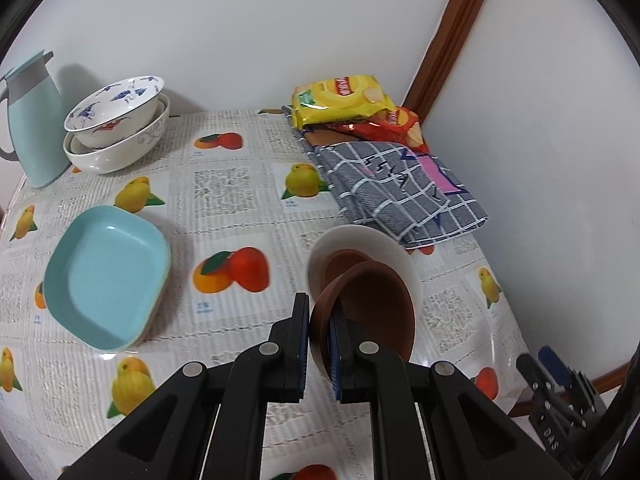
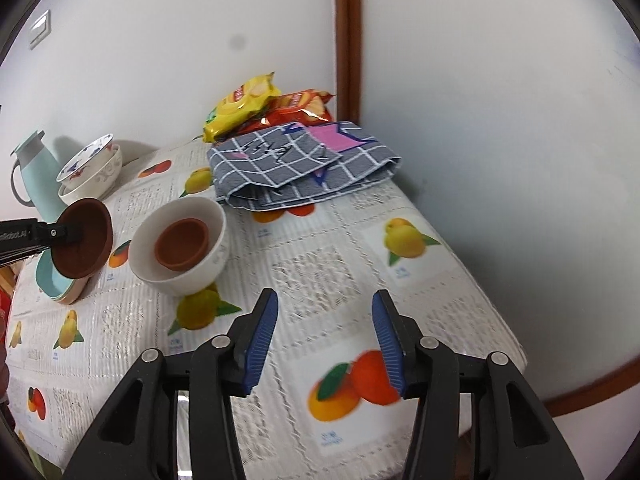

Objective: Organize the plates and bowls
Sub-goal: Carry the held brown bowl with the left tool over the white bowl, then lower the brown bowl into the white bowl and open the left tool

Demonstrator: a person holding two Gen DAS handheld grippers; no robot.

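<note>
My left gripper (image 1: 320, 320) is shut on the rim of a small brown bowl (image 1: 372, 308), held tilted above the table; the right wrist view shows it at the left, brown bowl (image 2: 86, 240) in the left gripper (image 2: 70, 236). Just beyond sits a white bowl (image 2: 180, 276) with a second brown bowl (image 2: 182, 244) inside it. In the left wrist view the white bowl (image 1: 384, 248) is partly hidden behind the held bowl. My right gripper (image 2: 326, 324) stands open over bare tablecloth, nothing between its fingers. It also shows at the lower right edge of the left wrist view as the right gripper (image 1: 554, 372).
A light blue square dish (image 1: 108, 276) lies at the left. Stacked patterned bowls (image 1: 116, 124) and a pale blue jug (image 1: 34, 120) stand at the back left. A folded checked cloth (image 1: 396, 188) and snack bags (image 1: 340, 100) lie by the back wall. The table edge (image 2: 500, 320) curves off at the right.
</note>
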